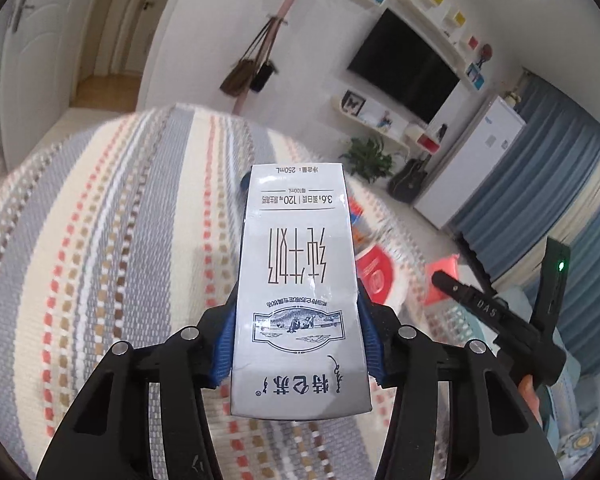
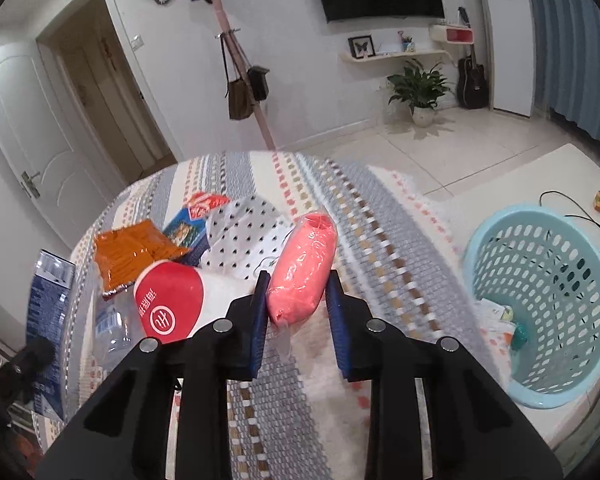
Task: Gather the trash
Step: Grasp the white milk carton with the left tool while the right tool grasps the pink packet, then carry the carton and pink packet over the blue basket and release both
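left gripper (image 1: 300,280): pads pinch the milk carton (image 1: 298,280) by its two narrow sides; carton lies along the fingers, far end past the tips, held above the striped cloth (image 1: 100,240)
right gripper (image 2: 296,300): closed on the pink packet (image 2: 304,268), pads at its lower third, most of the bag sticking out fwd
trash still out: red paper cup (image 2: 172,304) on its side, orange snack bag (image 2: 132,252), blue-red wrapper (image 2: 192,220), dotted white bag (image 2: 244,236), clear bottle (image 2: 112,328), all bunched on the cloth, left of the right gripper
basket (image 2: 540,312): light blue, on the floor to the right beyond the table edge, w/ some scraps already inside
risk, carton: smooth faces, long overhang; a fast swing could twist it out between the pads. Too hard a squeeze could dent it, maybe leak if not empty; can't tell if empty
risk, packet: soft, slippery film, gripped near one end; may sag or slide out en route to the basket
risk, drop-off: basket sits to the right, so left gripper must cross over; the two grippers could clash
risk, pile: cup and bottle can roll if nudged on the next reach
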`<state>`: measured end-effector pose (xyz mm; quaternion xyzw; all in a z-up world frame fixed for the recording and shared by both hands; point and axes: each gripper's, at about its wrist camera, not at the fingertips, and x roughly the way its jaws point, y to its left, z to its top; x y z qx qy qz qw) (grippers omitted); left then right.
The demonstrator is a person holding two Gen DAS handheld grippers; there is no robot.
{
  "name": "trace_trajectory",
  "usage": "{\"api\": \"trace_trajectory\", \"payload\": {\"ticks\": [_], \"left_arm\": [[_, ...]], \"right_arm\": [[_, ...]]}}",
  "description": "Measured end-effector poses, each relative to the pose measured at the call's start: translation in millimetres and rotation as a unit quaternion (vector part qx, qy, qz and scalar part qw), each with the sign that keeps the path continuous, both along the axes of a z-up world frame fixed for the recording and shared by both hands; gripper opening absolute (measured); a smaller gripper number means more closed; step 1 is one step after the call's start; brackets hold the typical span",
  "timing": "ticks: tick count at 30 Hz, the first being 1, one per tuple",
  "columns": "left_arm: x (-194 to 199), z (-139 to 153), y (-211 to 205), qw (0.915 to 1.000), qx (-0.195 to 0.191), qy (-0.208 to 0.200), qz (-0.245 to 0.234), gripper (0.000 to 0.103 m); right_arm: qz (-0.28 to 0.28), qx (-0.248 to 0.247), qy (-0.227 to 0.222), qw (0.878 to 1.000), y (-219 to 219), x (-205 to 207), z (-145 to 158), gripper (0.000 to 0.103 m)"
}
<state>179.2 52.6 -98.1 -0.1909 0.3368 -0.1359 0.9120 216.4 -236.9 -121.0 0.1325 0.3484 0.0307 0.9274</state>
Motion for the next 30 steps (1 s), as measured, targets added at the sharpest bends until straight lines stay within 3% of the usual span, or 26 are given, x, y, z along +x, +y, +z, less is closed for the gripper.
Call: {"api": "trace_trajectory", "payload": {"ticks": [9, 18, 30], "left_arm": [[-3, 43, -48, 0.9975, 0.018, -0.047, -0.049, 0.049], [14, 64, -140, 0.9897, 0.051, -0.069, -0.115, 0.049], [61, 39, -258, 0.9743, 0.072, -0.03, -0.211, 0.049]], "right_arm": [[-0.05, -0.019, -0.049, 0.997, -39, -28, 34, 0.025], [-0.102, -0.047, -0.068, 0.991, -90, -47, 50, 0.025], [-0.189, -0.021, -0.034, 0.981, -188, -59, 22, 0.025]]}}
